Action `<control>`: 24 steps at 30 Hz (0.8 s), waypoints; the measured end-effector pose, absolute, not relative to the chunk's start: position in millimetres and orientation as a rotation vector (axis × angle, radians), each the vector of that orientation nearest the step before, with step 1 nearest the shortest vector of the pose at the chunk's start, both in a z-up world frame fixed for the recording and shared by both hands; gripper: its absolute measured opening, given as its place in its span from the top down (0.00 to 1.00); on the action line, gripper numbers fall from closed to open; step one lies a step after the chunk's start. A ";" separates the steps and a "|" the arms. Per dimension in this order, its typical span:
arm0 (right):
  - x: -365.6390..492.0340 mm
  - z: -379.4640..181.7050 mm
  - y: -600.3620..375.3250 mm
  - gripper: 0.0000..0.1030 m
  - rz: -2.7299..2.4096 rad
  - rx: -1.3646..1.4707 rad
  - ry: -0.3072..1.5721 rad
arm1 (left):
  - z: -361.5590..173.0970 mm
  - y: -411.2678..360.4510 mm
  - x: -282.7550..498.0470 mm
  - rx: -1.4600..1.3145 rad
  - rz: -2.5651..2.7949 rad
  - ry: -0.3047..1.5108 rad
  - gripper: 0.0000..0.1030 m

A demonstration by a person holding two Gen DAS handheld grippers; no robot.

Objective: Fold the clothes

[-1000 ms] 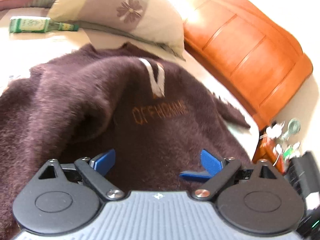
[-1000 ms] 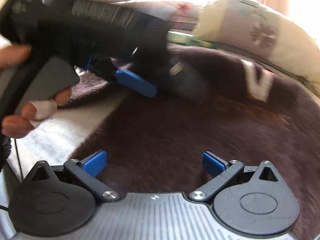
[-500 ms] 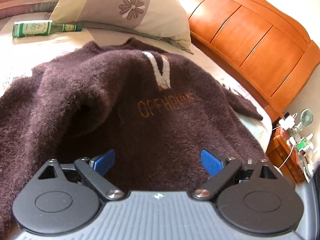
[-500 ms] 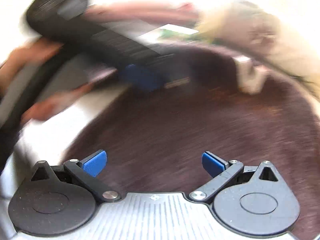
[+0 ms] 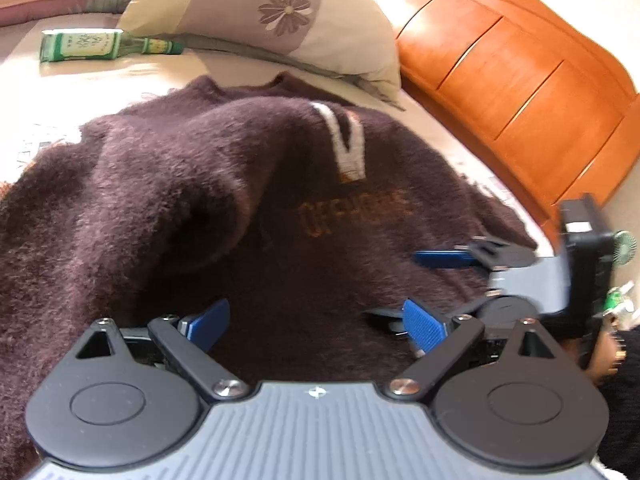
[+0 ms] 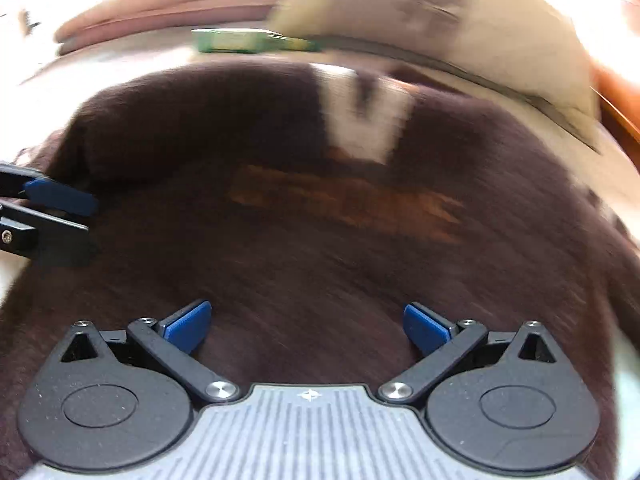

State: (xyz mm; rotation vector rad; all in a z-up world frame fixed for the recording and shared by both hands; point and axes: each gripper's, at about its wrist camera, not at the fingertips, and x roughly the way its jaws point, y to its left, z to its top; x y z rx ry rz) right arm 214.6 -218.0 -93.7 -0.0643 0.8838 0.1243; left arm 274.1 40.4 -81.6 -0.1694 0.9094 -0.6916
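Observation:
A fuzzy dark brown sweater (image 5: 168, 200) with a white V and orange lettering lies spread on the bed, one part folded over at the left. My left gripper (image 5: 316, 322) hovers open just above its near part, nothing between the blue fingers. The right gripper (image 5: 436, 288) shows at the right edge of the left wrist view, also open over the sweater. In the blurred right wrist view the sweater (image 6: 320, 240) fills the frame under my open right gripper (image 6: 306, 326), and the left gripper's blue fingertip (image 6: 60, 198) pokes in at the left edge.
A floral pillow (image 5: 280, 12) and a green glass bottle (image 5: 92, 46) lie on the cream bed sheet (image 5: 80, 96) beyond the sweater. An orange wooden headboard (image 5: 512, 64) runs along the right. A small green fan (image 5: 624, 244) stands on a bedside stand.
The right gripper has swung from the left gripper's side across to the sweater's right part and still moves fast. The left gripper has dipped slightly closer to the sweater. Both stay open.

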 end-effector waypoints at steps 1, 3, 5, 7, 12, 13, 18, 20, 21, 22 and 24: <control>210.4 -91.4 -223.3 0.00 0.102 -0.066 0.890 | -81.5 39.5 273.3 -0.169 -0.698 0.910 0.09; 188.8 -83.5 -233.4 0.00 0.146 0.041 0.879 | -79.2 35.5 268.4 -0.157 -0.726 0.896 0.09; 166.8 -75.4 -243.5 0.00 0.194 0.151 0.865 | -78.4 28.9 263.8 -0.135 -0.748 0.887 0.09; 144.7 -67.3 -253.6 0.00 0.242 0.261 0.849 | -80.7 20.9 261.1 -0.114 -0.760 0.893 0.09; 113.3 -88.3 -260.2 0.00 0.287 0.415 0.960 | -89.5 4.0 255.2 -0.055 -0.767 0.920 0.09; 108.6 -87.1 -260.8 0.00 0.266 0.405 0.955 | -89.6 2.6 253.9 -0.046 -0.767 0.918 0.09; 91.5 -75.3 -259.4 0.00 0.183 0.336 0.894 | -83.2 -2.4 245.3 -0.011 -0.765 0.888 0.09; 95.7 -66.3 -253.4 0.00 0.188 0.289 0.839 | -77.8 -4.7 238.1 -0.003 -0.795 0.831 0.09; 98.6 -62.4 -251.2 0.00 0.180 0.262 0.813 | -75.1 -5.7 234.5 0.001 -0.811 0.801 0.09; 103.7 -60.3 -253.4 0.00 0.165 0.253 0.796 | -74.3 -7.0 232.3 0.007 -0.816 0.777 0.09; 115.5 -58.4 -264.5 0.00 0.127 0.265 0.772 | -73.9 -9.5 228.9 0.021 -0.822 0.730 0.09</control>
